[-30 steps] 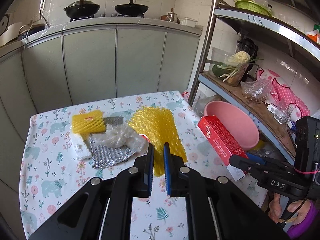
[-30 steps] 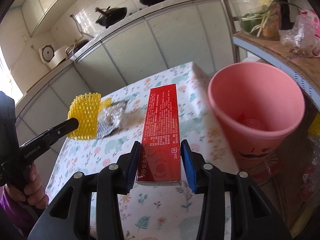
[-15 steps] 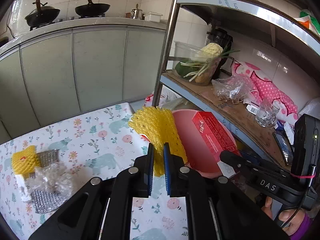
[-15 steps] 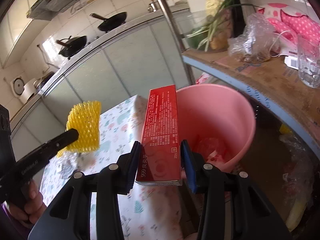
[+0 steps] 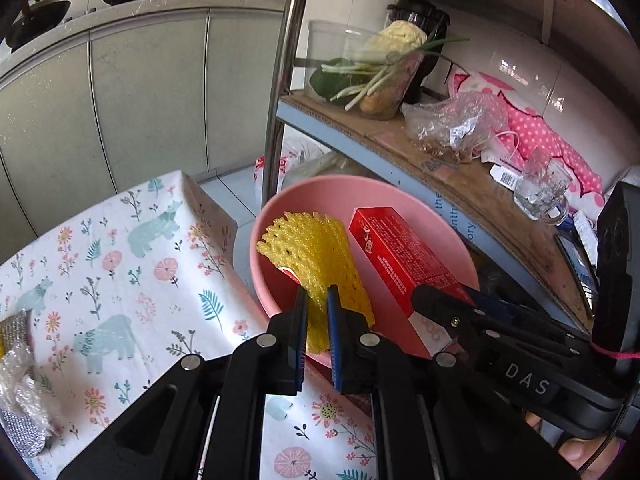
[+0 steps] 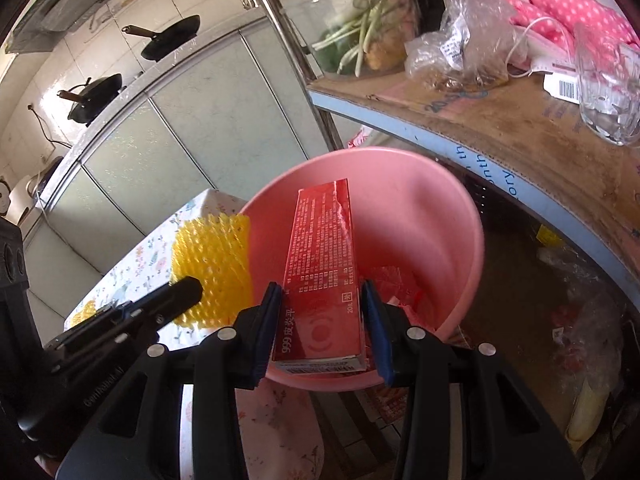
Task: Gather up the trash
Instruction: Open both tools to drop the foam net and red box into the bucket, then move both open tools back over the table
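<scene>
Trouble is likeliest at the release: the left gripper [image 5: 317, 300] is pinched tight on the yellow foam net [image 5: 316, 254], which hangs over the near rim of the pink bin [image 5: 408, 196] beside the table [image 5: 120, 264], so a light net let go here may catch the rim and fall outside. Clamped on the red box [image 6: 322, 276], the right gripper [image 6: 322, 312] holds it over the bin's mouth, where the long carton could jam across
</scene>
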The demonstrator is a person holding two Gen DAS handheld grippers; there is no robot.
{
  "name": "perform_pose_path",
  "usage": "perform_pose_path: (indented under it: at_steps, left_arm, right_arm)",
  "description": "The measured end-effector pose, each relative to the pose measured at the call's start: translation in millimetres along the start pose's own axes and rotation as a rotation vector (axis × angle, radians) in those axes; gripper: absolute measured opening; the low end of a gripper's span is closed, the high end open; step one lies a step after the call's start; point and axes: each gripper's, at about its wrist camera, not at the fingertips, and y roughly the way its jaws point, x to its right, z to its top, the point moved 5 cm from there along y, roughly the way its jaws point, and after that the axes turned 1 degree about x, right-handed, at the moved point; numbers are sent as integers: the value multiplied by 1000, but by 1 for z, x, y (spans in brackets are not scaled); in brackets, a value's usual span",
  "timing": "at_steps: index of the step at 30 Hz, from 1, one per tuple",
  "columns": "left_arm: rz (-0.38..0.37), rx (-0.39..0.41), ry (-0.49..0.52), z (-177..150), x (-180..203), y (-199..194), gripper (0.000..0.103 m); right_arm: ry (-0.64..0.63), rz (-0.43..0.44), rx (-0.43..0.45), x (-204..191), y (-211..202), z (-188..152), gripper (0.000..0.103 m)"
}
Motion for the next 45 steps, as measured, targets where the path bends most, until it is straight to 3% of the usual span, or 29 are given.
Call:
perform_pose_path:
  at_steps: [6,13,19,33,45]
  left_arm:
    - [-9,-23,6,-7,1,9,10]
    - [-12,-17,-7,-7,2,6,28]
    - [-13,-6,-13,-6,1,-6,29]
    - [31,53,-30,-16,-5,-68,30]
    - [69,90,-66,-50,-19,-130,30]
  right_arm:
    - [-13,-18,5,0,5,0,42]
    - [-6,-5,-9,2,8,0,43]
    - [-28,-17,15,-1,1,1,43]
    - [-126,38,38,-33,-45,-16,43]
    - [-222,107,16,-76,-74,-47,43]
